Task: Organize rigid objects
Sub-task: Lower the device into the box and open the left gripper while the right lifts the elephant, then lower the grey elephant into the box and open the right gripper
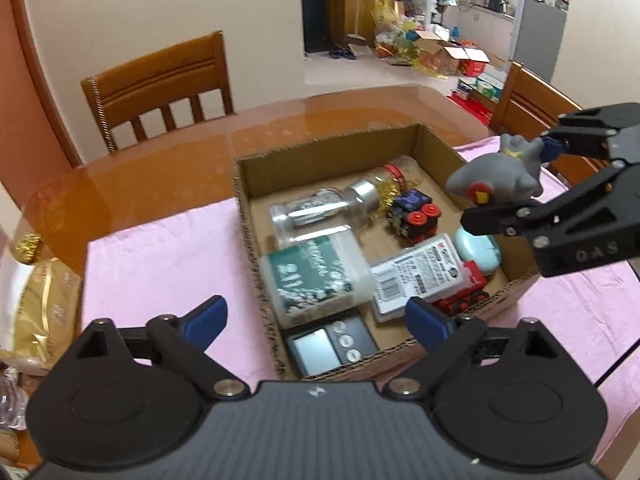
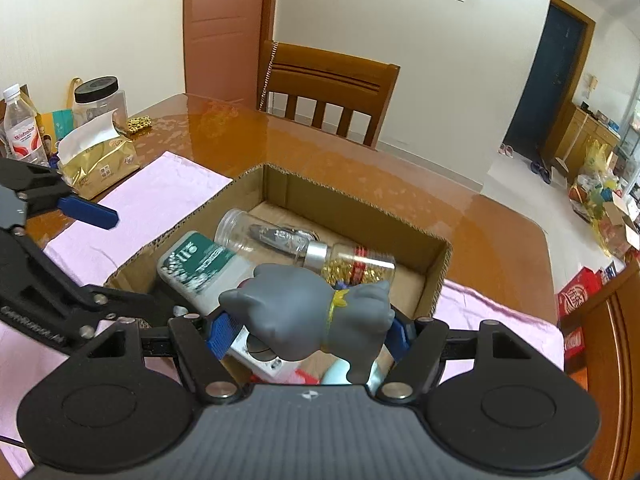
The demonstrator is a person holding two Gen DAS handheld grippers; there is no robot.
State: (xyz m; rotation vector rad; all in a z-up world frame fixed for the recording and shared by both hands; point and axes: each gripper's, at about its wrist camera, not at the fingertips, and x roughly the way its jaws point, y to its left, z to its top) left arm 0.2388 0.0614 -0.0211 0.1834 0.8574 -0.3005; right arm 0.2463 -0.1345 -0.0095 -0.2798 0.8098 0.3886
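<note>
- Here, a glossy orange-brown wooden desk [image 1: 160,184] carries a pink cloth [image 1: 168,256]; wooden chairs [image 1: 160,88] stand at its far edge, with cream walls behind.
- The left gripper [image 1: 316,316], blue pads spread wide, holds nothing and hovers at the near edge of an open corrugated cardboard box [image 1: 436,140] on the cloth.
- Inside lie a clear bottle [image 1: 320,208], a green-labelled plastic case [image 1: 316,276] and a red-and-black toy [image 1: 414,216].
- The right gripper [image 2: 306,330] is clamped on a smooth grey rubbery animal figure [image 2: 308,316], above the box's right side.
</note>
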